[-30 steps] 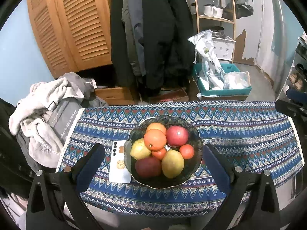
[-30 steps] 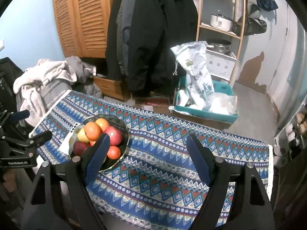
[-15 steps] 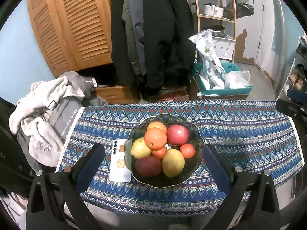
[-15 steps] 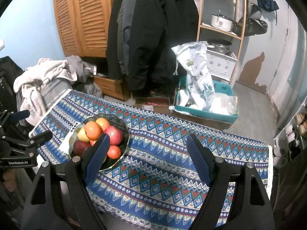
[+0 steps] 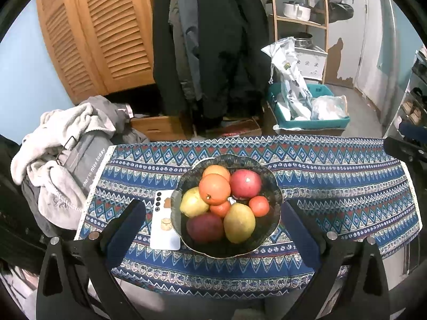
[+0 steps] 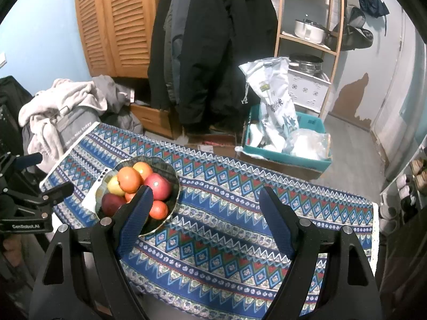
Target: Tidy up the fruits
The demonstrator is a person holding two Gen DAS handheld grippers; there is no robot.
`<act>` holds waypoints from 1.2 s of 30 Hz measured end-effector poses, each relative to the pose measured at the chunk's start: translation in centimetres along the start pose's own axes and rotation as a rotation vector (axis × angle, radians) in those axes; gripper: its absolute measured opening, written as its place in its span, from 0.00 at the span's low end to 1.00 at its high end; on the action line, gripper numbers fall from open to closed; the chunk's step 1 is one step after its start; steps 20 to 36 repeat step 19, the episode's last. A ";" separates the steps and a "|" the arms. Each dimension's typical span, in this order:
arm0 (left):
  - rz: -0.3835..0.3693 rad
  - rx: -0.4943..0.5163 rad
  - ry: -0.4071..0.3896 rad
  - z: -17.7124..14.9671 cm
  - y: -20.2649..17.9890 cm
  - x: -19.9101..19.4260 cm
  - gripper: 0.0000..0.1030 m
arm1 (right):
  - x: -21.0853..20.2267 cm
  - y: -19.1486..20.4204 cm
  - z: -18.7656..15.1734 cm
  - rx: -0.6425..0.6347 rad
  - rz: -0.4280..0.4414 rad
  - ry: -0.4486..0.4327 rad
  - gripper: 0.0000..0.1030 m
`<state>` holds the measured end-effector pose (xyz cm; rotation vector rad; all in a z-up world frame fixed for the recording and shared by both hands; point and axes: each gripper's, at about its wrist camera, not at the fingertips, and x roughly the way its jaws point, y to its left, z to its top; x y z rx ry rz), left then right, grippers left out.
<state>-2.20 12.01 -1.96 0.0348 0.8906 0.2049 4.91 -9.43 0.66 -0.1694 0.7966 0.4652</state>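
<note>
A dark scalloped bowl (image 5: 269,184) sits on a blue patterned tablecloth (image 5: 333,186), piled with fruit: oranges (image 5: 214,188), a red apple (image 5: 245,184), yellow pears (image 5: 239,222), a dark red apple (image 5: 204,226) and small tomatoes (image 5: 259,206). My left gripper (image 5: 213,213) is open, its fingers either side of the bowl at the near edge. My right gripper (image 6: 205,200) is open and empty above the cloth, right of the bowl (image 6: 174,186). Its left finger (image 6: 136,213) overlaps the bowl's near side.
A white phone (image 5: 164,220) lies face down just left of the bowl. A pile of clothes (image 5: 61,160) sits off the table's left end. Coats, a wooden cabinet, a shelf and a teal crate (image 5: 307,117) stand behind the table.
Both views shift only slightly; nothing on the table has moved and both grippers stay open.
</note>
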 end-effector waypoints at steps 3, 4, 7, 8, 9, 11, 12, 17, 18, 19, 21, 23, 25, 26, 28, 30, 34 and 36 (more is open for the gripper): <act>-0.005 -0.005 0.007 0.0 0.1 0.1 0.99 | 0.0 0.0 0.0 -0.004 0.000 -0.002 0.78; -0.006 -0.006 0.007 0.0 0.1 0.1 0.99 | 0.0 0.0 0.1 -0.004 0.000 -0.001 0.78; -0.007 -0.007 0.008 -0.1 0.1 0.1 0.99 | 0.0 0.0 0.1 -0.002 0.000 0.000 0.78; -0.008 -0.009 0.010 -0.1 0.1 0.2 0.99 | 0.0 0.1 0.1 -0.002 0.000 0.000 0.78; -0.009 -0.011 0.011 -0.1 0.2 0.2 0.99 | 0.0 0.1 0.1 -0.002 -0.001 0.000 0.78; -0.012 -0.013 0.013 -0.2 0.2 0.2 0.99 | 0.0 0.1 0.1 -0.002 0.000 0.001 0.78; -0.015 -0.013 0.011 -0.2 0.2 0.2 0.99 | 0.0 0.0 0.1 -0.003 0.000 0.001 0.78; -0.022 -0.016 -0.003 -0.3 0.2 -0.1 0.99 | 0.0 0.1 0.2 -0.002 -0.002 0.000 0.78; -0.023 -0.017 -0.004 -0.3 0.2 -0.1 0.99 | 0.0 0.1 0.2 -0.002 -0.002 0.000 0.78; -0.024 -0.020 -0.003 -0.3 0.2 -0.1 0.99 | 0.0 0.1 0.2 -0.002 -0.002 0.000 0.78; -0.024 -0.020 -0.003 -0.3 0.2 -0.1 0.99 | 0.0 0.1 0.2 -0.002 -0.002 0.000 0.78; -0.024 -0.020 -0.003 -0.3 0.2 -0.1 0.99 | 0.0 0.1 0.2 -0.002 -0.002 0.000 0.78; -0.024 -0.020 -0.003 -0.3 0.2 -0.1 0.99 | 0.0 0.1 0.2 -0.002 -0.002 0.000 0.78; -0.024 -0.020 -0.003 -0.3 0.2 -0.1 0.99 | 0.0 0.1 0.2 -0.002 -0.002 0.000 0.78; -0.024 -0.020 -0.003 -0.3 0.2 -0.1 0.99 | 0.0 0.1 0.2 -0.002 -0.002 0.000 0.78; -0.024 -0.020 -0.003 -0.3 0.2 -0.1 0.99 | 0.0 0.1 0.2 -0.002 -0.002 0.000 0.78; -0.024 -0.020 -0.003 -0.3 0.2 -0.1 0.99 | 0.0 0.1 0.2 -0.002 -0.002 0.000 0.78; -0.024 -0.020 -0.003 -0.3 0.2 -0.1 0.99 | 0.0 0.1 0.2 -0.002 -0.002 0.000 0.78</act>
